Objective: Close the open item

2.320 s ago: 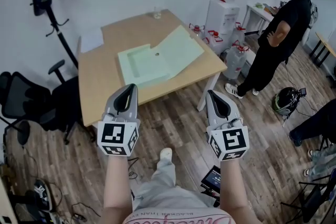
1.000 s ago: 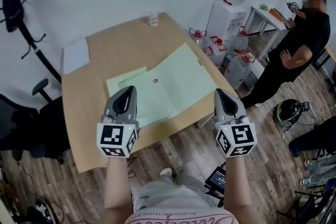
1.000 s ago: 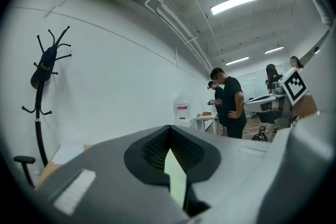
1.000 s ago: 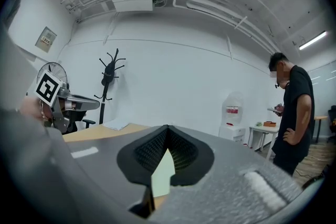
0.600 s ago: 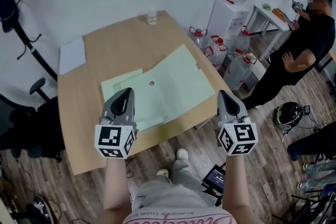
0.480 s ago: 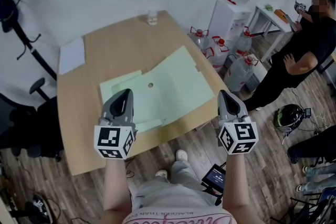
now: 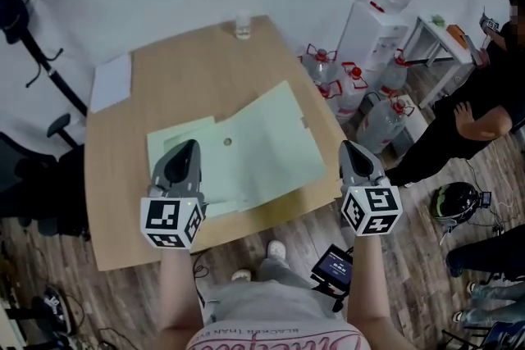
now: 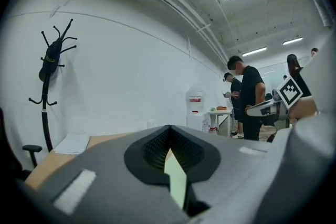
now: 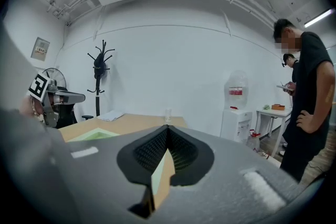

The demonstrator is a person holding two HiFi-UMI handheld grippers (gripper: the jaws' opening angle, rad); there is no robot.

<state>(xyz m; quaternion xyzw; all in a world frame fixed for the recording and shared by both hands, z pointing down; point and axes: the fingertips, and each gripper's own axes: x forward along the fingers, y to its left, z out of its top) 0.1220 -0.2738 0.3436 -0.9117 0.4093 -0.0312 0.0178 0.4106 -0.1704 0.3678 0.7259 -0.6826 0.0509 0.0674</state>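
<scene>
The pale green paper folder (image 7: 254, 152) lies spread open on the light wooden table (image 7: 180, 70). The left gripper (image 7: 185, 147) and right gripper (image 7: 351, 148) hover near it, jaws pressed together and empty, probably lining up to flip its cover.

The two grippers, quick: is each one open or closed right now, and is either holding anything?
Left gripper: closed, jaws together at the tips, holding nothing.
Right gripper: closed, jaws together at the tips, holding nothing.

Bright ceiling lights, fisheye-warped edges
</scene>
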